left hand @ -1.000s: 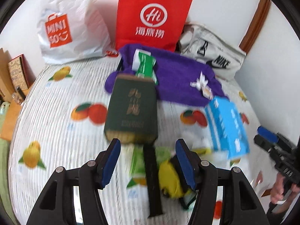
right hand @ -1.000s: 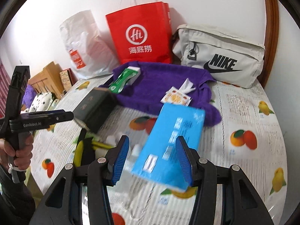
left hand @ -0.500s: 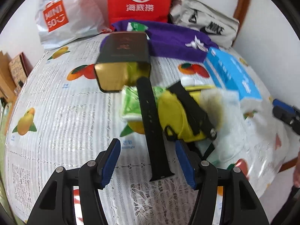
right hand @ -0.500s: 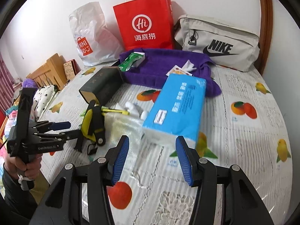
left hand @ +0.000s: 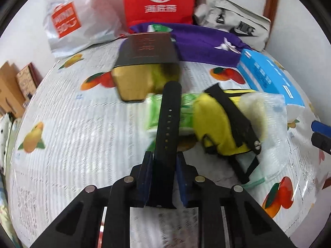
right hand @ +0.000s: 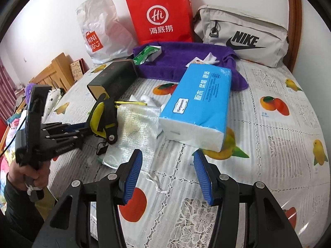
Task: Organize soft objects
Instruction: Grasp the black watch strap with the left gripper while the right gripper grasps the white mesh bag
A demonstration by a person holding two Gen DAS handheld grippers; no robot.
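Observation:
My left gripper [left hand: 163,165] is shut on the near end of a black perforated strap [left hand: 168,122] that lies over a green packet [left hand: 154,111]. A yellow pouch with black straps [left hand: 215,124] lies to its right, also in the right wrist view [right hand: 103,115]. My right gripper [right hand: 168,175] is open and empty above the bed, just in front of a silvery mesh bag [right hand: 134,132] and a blue tissue pack [right hand: 200,103]. The left gripper [right hand: 82,130] shows at the left of that view. A purple towel [right hand: 186,62] lies behind.
A dark green box [left hand: 146,55] lies beyond the strap. A red paper bag [right hand: 161,14], a white Miniso bag [right hand: 101,29] and a grey Nike bag [right hand: 242,35] stand against the wall. The bed cover [right hand: 269,144] has a fruit print. Wooden furniture [right hand: 55,70] stands at the left.
My left gripper moved forward and closed on the black strap. My right gripper drew back a little from the tissue pack and stayed open.

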